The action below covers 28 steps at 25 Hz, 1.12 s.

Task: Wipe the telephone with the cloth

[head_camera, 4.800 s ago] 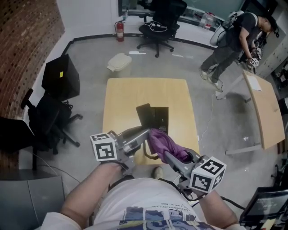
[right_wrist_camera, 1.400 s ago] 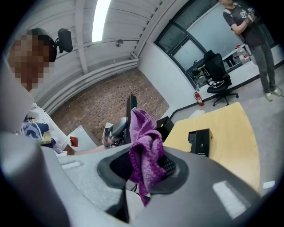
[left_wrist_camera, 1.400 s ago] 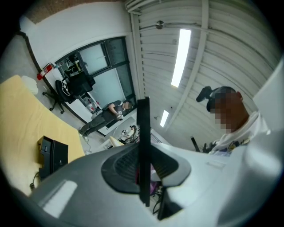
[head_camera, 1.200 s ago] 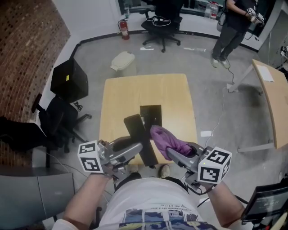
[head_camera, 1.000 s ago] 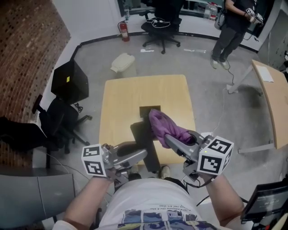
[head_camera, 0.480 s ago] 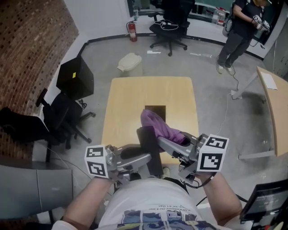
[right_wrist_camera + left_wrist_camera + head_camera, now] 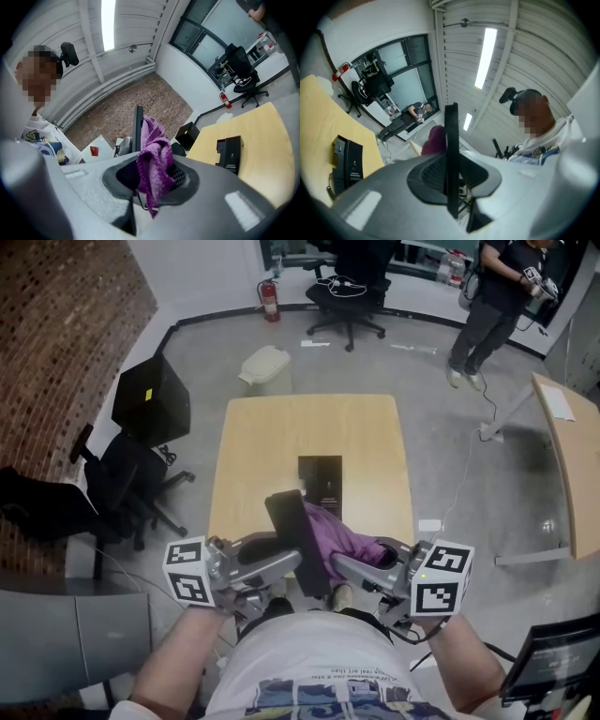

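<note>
While the left gripper [image 7: 286,561] is clamped on the lower end of the black telephone handset [image 7: 298,538], holding it raised over the near edge of the wooden table [image 7: 253,456], the purple cloth [image 7: 345,534] lies against the handset's right face. The right gripper [image 7: 345,564] has its jaws pinched on the cloth. The telephone base [image 7: 320,486] rests mid-table.

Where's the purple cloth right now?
Head view, lower centre: purple cloth clamped in the right tongs, against the right side of the black phone that the left tongs hold.
</note>
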Each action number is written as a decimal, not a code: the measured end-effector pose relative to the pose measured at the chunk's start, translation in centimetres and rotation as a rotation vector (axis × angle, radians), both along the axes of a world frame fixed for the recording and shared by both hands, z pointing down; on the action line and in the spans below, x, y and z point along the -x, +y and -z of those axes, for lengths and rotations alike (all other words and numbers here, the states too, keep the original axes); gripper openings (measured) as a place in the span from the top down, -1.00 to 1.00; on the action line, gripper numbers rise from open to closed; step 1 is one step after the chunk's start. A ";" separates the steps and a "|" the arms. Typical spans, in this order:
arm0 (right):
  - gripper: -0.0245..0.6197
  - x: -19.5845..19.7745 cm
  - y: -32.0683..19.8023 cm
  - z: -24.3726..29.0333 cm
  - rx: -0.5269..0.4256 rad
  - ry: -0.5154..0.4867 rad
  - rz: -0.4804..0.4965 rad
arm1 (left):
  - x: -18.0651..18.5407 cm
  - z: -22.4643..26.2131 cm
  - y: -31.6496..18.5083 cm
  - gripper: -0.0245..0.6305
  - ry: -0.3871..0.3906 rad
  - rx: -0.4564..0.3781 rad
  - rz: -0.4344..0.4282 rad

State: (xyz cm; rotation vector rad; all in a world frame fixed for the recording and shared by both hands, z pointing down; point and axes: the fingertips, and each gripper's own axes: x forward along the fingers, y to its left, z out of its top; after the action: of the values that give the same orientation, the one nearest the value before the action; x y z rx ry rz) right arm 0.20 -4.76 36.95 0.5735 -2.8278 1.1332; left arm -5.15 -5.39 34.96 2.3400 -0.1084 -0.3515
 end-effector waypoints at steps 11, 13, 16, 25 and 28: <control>0.67 -1.8 0.6 -3.4 0.032 0.096 -0.026 | 0.0 0.6 -1.1 0.66 0.032 0.007 -0.026; 0.67 -2.1 -0.5 -3.2 0.030 0.083 -0.060 | -0.3 0.5 -0.9 0.66 0.037 0.013 -0.042; 0.67 -1.7 -2.8 -1.4 0.011 0.022 -0.098 | -0.7 0.3 -0.4 0.66 0.040 0.026 -0.078; 0.67 2.1 -4.3 1.9 -0.028 -0.085 -0.014 | -1.0 0.5 0.6 0.66 0.040 0.032 -0.117; 0.67 3.1 -3.3 1.1 -0.040 -0.057 0.028 | 0.4 0.3 0.0 0.66 0.044 0.031 -0.094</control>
State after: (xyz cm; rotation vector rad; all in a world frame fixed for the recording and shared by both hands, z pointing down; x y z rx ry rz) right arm -2.91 -8.07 35.85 0.5107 -2.9030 1.1090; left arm -5.54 -5.35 34.68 2.2969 0.0168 -0.3519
